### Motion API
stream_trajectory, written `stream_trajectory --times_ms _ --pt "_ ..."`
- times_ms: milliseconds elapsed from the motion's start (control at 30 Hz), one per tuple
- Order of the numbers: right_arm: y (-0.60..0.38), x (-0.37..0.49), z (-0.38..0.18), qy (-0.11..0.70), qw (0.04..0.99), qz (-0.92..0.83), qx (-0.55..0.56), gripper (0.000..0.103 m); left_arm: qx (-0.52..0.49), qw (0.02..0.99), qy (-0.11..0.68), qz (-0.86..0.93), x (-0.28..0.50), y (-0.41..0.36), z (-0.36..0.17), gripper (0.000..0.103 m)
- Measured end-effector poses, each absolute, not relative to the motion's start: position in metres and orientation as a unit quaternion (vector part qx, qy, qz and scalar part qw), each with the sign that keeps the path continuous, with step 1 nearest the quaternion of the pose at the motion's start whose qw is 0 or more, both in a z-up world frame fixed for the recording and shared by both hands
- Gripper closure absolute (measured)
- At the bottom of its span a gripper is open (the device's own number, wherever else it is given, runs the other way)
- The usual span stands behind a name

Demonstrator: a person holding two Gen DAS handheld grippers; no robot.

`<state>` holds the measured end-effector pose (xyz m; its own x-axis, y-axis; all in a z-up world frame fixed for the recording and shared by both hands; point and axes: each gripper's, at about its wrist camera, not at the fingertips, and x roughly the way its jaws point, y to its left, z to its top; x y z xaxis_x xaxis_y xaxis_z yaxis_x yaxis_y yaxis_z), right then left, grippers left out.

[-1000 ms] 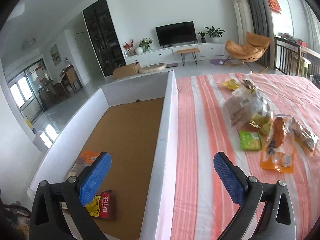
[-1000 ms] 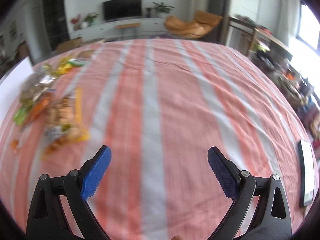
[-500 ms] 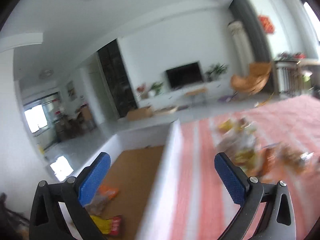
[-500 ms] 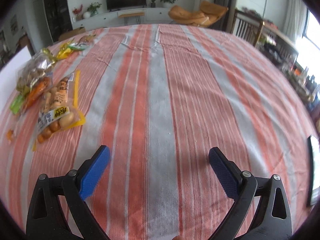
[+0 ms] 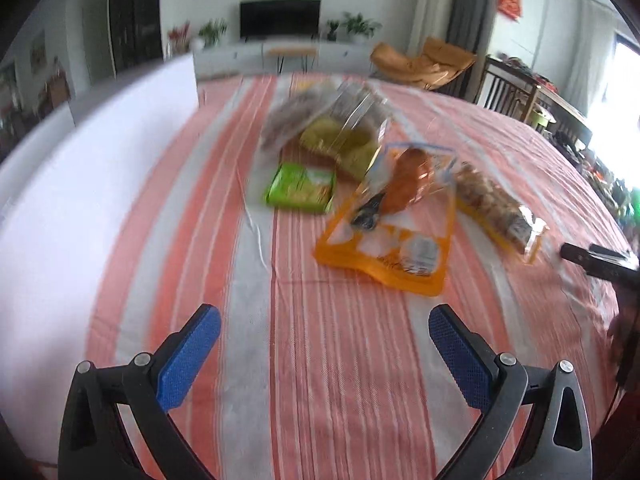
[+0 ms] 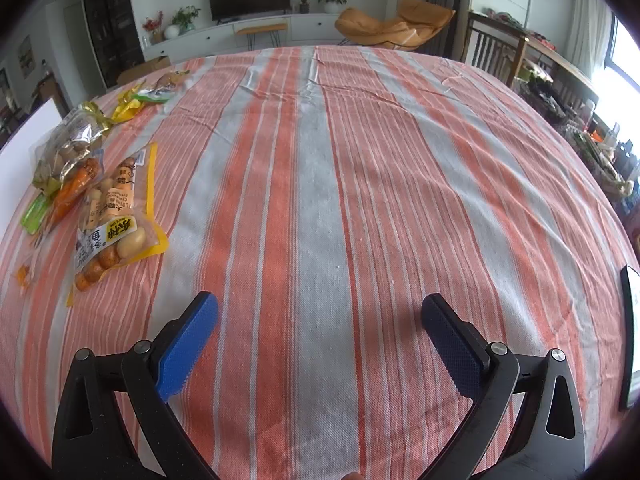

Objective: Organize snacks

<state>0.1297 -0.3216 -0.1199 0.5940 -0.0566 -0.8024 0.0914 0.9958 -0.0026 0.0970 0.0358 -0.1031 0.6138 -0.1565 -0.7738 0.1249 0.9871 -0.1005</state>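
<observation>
In the left wrist view my left gripper (image 5: 324,320) is open and empty above the striped cloth. Ahead of it lie an orange snack pouch (image 5: 390,220), a green packet (image 5: 302,188), a clear bag of brown and yellow snacks (image 5: 332,124) and a long yellow-edged bag (image 5: 496,208). The white box wall (image 5: 80,184) is at the left. In the right wrist view my right gripper (image 6: 320,316) is open and empty over bare cloth. The long yellow-edged bag (image 6: 116,216) and the other snacks (image 6: 64,160) lie to its far left.
The striped orange and grey tablecloth (image 6: 320,160) covers the table. A dark flat device (image 6: 630,332) lies at the right edge. The other gripper's black tip (image 5: 596,260) shows at the right of the left wrist view. Small yellow and green packets (image 6: 148,96) lie far left.
My left gripper has swung right, from over the box to facing the snack pile on the cloth. My right gripper has shifted little; its view has steadied.
</observation>
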Motion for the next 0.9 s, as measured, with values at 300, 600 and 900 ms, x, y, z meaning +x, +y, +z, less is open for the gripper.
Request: stream_trajectory --times_ms 300,600,900 --pt "-0.322 0.13 -0.12 0.449 0.893 -0.041 0.019 0.0 0.003 0.889 0.453 -0.068 0.105 0.031 -0.12 0.0" --pt "-0.322 0.13 -0.12 0.449 0.893 -0.041 0.02 0.0 0.026 0.888 0.455 -0.066 0.107 0.02 -0.123 0.0" --pt "-0.322 0.13 -0.12 0.449 0.893 -0.041 0.02 0.0 0.026 0.888 0.455 -0.066 0.106 0.02 -0.123 0.0"
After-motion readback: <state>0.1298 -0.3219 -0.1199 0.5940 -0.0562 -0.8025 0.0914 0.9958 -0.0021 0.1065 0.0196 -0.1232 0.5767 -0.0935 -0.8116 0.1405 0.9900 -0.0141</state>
